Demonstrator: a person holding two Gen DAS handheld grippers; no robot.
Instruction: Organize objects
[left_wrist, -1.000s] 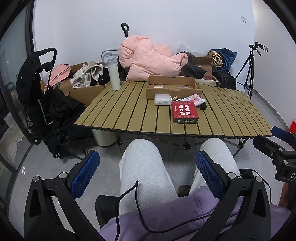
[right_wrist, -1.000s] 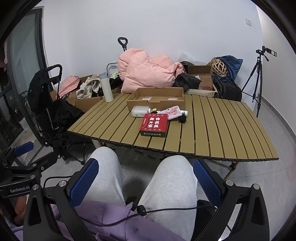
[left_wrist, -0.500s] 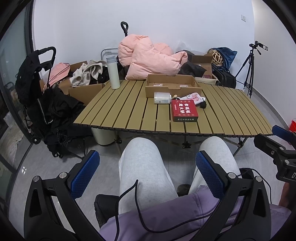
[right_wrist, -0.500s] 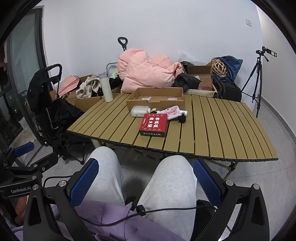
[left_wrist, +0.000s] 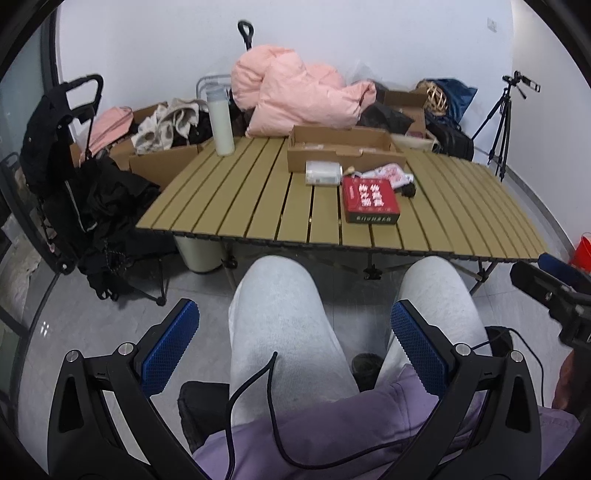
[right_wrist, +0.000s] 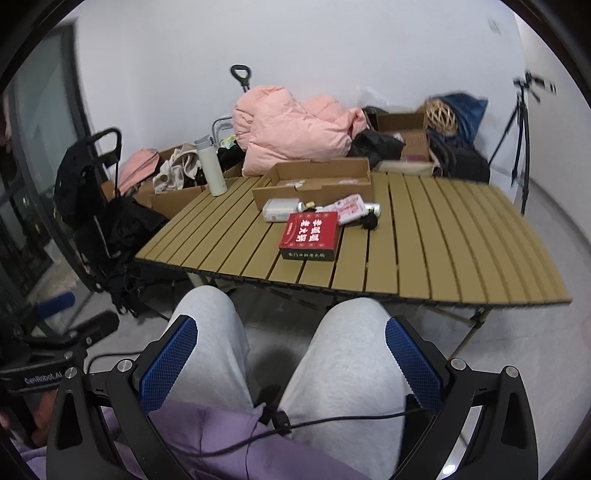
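Observation:
A slatted wooden table (left_wrist: 229, 206) (right_wrist: 443, 251) stands ahead. On it lie a red box (left_wrist: 370, 199) (right_wrist: 311, 234), a white pack (left_wrist: 322, 172) (right_wrist: 281, 208), a pink pouch (left_wrist: 386, 172) (right_wrist: 351, 207), a small black item (left_wrist: 408, 190) (right_wrist: 369, 222) and an open cardboard tray (left_wrist: 345, 149) (right_wrist: 317, 182). My left gripper (left_wrist: 295, 332) and right gripper (right_wrist: 291, 343) are both open and empty, held low over the person's lap, well short of the table.
A white bottle (left_wrist: 220, 123) (right_wrist: 211, 166) stands at the table's far left corner. Pink bedding (left_wrist: 295, 96), boxes and bags are piled behind the table. A black stroller (left_wrist: 70, 177) stands at left, a tripod (left_wrist: 504, 122) at right. The person's knees (left_wrist: 280, 295) sit between grippers and table.
Both grippers have moved slightly forward toward the table; the right view has shifted and blurred. Nothing on the table has moved.

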